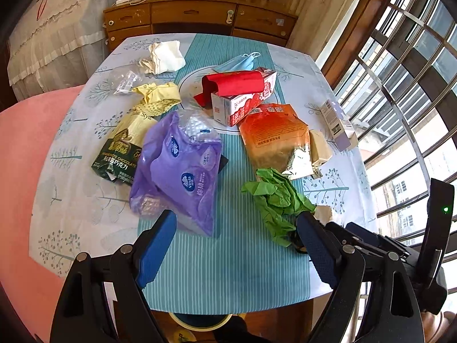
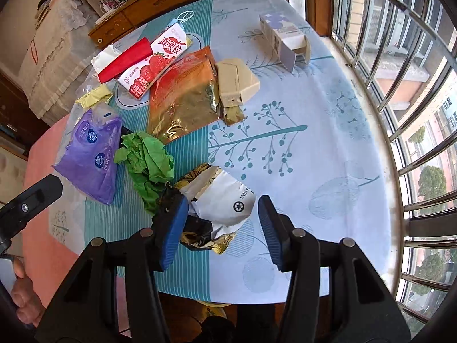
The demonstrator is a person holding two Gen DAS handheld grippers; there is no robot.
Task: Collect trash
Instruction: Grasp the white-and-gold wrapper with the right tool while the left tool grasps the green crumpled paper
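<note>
Trash lies scattered on a table with a blue-patterned cloth point(image 1: 85, 200). My left gripper point(image 1: 237, 223) is open above the near edge, between a purple plastic bag point(image 1: 177, 168) and crumpled green paper point(image 1: 274, 200). My right gripper point(image 2: 222, 214) is open around a crumpled white, black and gold wrapper point(image 2: 220, 200) lying on the cloth point(image 2: 314, 157), not closed on it. The green paper point(image 2: 145, 160) and the purple bag point(image 2: 91, 160) lie to its left. An orange foil pouch point(image 1: 274, 134), a strawberry milk carton point(image 1: 242, 100) and red paper point(image 1: 231, 83) lie further back.
Yellow paper point(image 1: 157, 97), a green chocolate wrapper point(image 1: 120, 148), white tissue point(image 1: 165, 57), a blue face mask point(image 1: 237, 63), a beige box point(image 2: 237, 83) and a small white carton point(image 2: 282, 40) also lie on the table. A wooden dresser point(image 1: 200, 17) stands behind. Barred windows point(image 2: 414, 114) run along the right.
</note>
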